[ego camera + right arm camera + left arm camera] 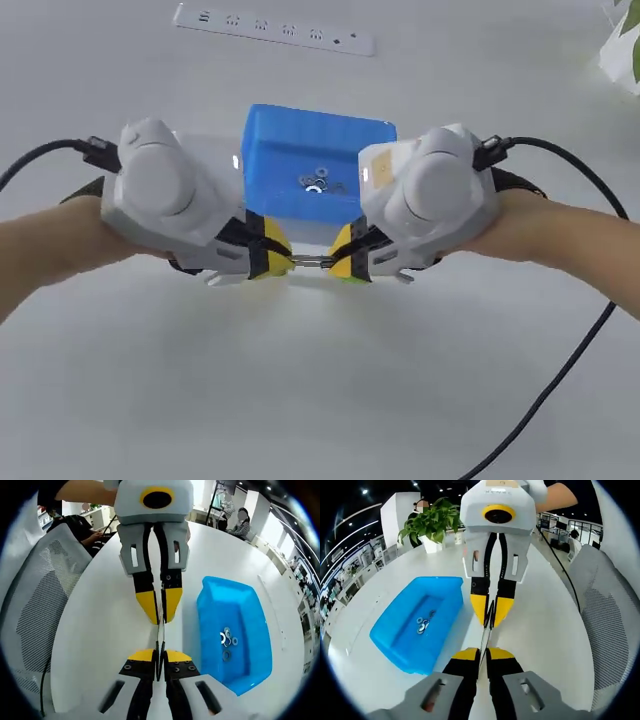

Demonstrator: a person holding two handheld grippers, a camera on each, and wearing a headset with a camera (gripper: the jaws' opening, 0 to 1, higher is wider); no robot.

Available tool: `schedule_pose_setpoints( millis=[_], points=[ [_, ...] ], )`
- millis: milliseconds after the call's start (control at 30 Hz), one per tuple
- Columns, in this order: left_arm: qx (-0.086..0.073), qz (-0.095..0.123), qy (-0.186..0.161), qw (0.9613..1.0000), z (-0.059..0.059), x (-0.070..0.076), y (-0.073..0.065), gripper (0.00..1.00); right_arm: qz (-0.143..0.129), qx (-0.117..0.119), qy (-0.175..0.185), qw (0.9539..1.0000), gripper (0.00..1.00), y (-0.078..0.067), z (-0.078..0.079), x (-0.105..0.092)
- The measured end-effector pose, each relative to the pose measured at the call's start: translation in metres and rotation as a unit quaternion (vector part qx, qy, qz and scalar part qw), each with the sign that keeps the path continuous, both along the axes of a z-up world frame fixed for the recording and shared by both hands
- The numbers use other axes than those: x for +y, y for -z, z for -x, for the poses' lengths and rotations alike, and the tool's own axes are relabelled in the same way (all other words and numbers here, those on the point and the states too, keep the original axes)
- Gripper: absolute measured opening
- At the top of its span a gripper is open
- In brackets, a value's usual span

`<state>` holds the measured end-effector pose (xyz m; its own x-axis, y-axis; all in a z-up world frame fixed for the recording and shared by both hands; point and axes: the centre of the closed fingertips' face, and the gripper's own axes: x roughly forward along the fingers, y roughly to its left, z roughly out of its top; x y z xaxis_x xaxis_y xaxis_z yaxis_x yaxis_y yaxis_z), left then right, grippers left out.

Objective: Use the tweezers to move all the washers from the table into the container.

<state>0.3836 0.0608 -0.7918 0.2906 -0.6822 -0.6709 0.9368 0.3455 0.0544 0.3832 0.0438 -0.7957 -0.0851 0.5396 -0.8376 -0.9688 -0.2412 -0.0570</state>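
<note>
Thin metal tweezers (311, 262) are held level between my two grippers, just above the white table. My left gripper (279, 262) comes in from the left and is shut on one end. Facing it, my right gripper (342, 264) is shut on the other end. In the left gripper view the tweezers (484, 635) run from my yellow-tipped jaws up to the right gripper (491, 615). The right gripper view shows the tweezers (161, 630) reaching the left gripper (160, 611). Just behind stands the blue container (300, 140) with several washers (318, 183) in it.
A white power strip (275, 28) lies at the table's far edge. A potted plant (625, 45) stands at the far right. A black cable (560, 370) trails across the table's right side. A mesh chair (35, 615) stands beside the table.
</note>
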Motion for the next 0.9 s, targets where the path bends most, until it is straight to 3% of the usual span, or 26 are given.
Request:
schedule_pose_setpoints(
  millis=[300, 600, 700, 900],
  points=[
    [-0.002, -0.009, -0.001, 1.0, 0.003, 0.001, 0.008, 0.1, 0.007, -0.002, -0.001, 1.0, 0.08, 0.007, 0.004, -0.001],
    [-0.007, -0.014, 0.0, 0.9999, 0.005, -0.002, 0.006, 0.11, 0.016, -0.003, 0.017, 0.9997, 0.1, 0.01, 0.004, -0.01],
    [-0.005, -0.016, -0.006, 0.9998, 0.007, 0.0, 0.006, 0.12, 0.024, -0.007, 0.02, 0.9995, 0.11, 0.013, 0.004, -0.014],
    [0.0, -0.013, -0.024, 0.9996, 0.012, 0.009, 0.001, 0.13, 0.022, 0.006, 0.036, 0.9991, 0.13, 0.013, 0.005, -0.014]
  ],
)
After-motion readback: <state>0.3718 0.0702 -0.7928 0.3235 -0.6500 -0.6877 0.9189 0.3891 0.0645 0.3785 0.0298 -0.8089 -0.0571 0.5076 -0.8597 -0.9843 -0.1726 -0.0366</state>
